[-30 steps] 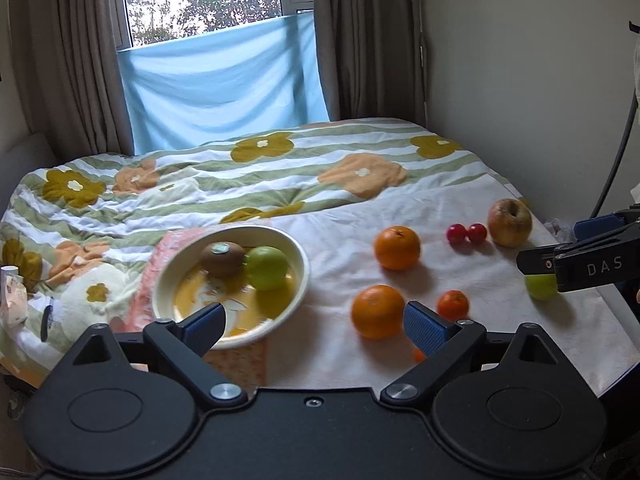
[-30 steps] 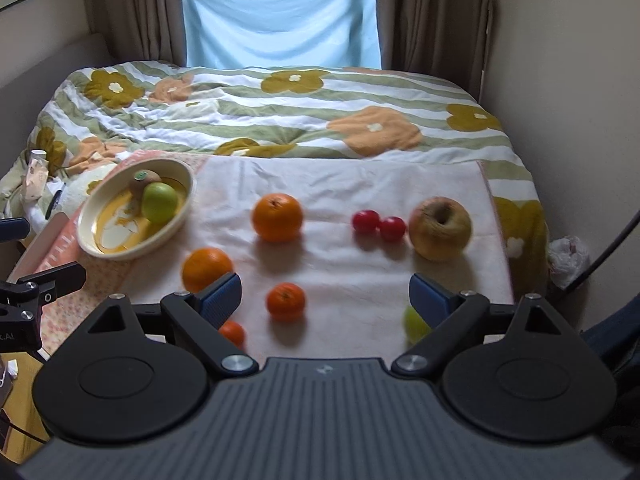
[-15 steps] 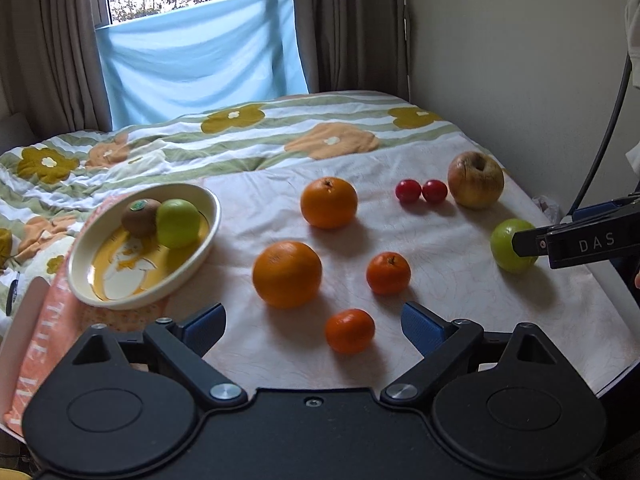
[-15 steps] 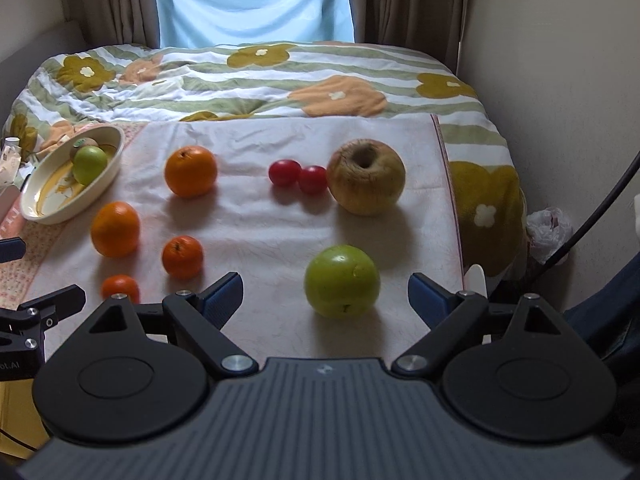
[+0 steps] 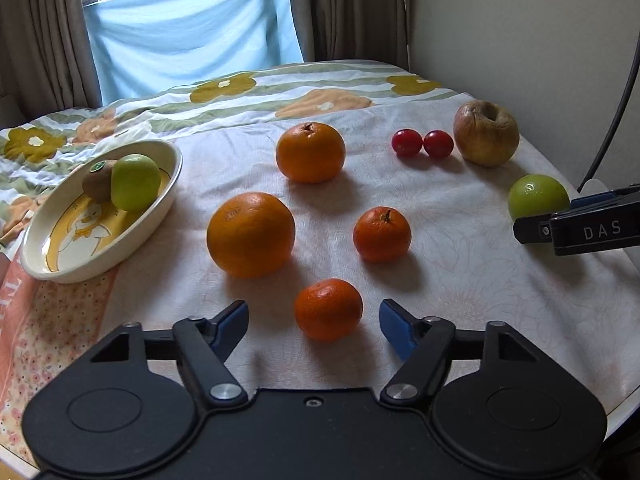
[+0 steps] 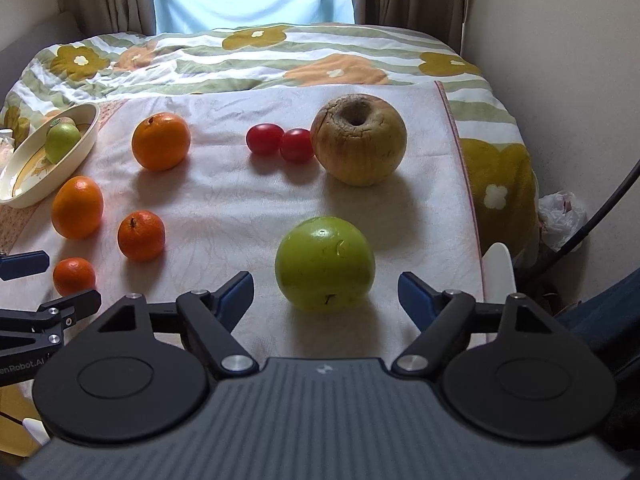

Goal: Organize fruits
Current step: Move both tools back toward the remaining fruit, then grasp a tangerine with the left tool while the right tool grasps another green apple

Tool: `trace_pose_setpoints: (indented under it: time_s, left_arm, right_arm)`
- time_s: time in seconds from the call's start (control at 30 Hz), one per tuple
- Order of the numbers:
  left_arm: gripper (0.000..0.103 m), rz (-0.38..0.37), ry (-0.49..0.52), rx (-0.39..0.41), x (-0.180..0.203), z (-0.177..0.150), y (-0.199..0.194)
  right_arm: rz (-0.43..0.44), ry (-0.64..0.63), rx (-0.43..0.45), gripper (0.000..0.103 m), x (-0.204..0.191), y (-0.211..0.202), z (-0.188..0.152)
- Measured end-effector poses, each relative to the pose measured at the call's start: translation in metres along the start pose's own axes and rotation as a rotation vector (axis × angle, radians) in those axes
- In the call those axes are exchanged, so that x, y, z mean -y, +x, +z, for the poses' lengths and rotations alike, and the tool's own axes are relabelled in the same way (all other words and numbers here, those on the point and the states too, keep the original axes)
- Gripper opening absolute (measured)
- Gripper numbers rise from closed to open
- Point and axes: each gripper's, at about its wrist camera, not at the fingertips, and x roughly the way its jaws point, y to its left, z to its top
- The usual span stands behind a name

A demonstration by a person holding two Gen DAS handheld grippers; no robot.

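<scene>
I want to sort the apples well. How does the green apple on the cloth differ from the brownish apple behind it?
The green apple is smooth and bright; the brownish apple is dull, wrinkled and cracked near its hollow. The green apple lies nearest, between the open right gripper fingers, untouched; the brownish apple sits farther back beside two red tomatoes. Both rest loose on the cloth, outside the bowl.

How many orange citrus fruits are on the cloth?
4: large orange beside the dish, orange farther back, mandarin mid-cloth, small mandarin before the left gripper. None seem hidden.
</scene>
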Motion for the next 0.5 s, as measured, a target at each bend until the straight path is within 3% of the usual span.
trace_pose_setpoints:
  time_s: [0.2, 0.3, 0.5]
  left_arm:
    - [0.06, -0.005, -0.007, -0.007, 0.004, -0.0018, 0.0059]
    - [0.041, -0.002, -0.003, 0.0, 0.0067, -0.0013, 0.0055]
    - [0.04, 0.014, -0.005, -0.001, 0.0092, 0.0003, 0.006]
  right_arm:
    - [0.01, -0.002, -0.002, 0.089, 0.0017, 0.0054, -0.0006]
    - [0.018, -0.005, 0.001, 0.088, 0.0021, 0.0078, 0.0]
    - [0.031, -0.002, 0.007, 0.088, 0.0037, 0.0106, 0.0017]
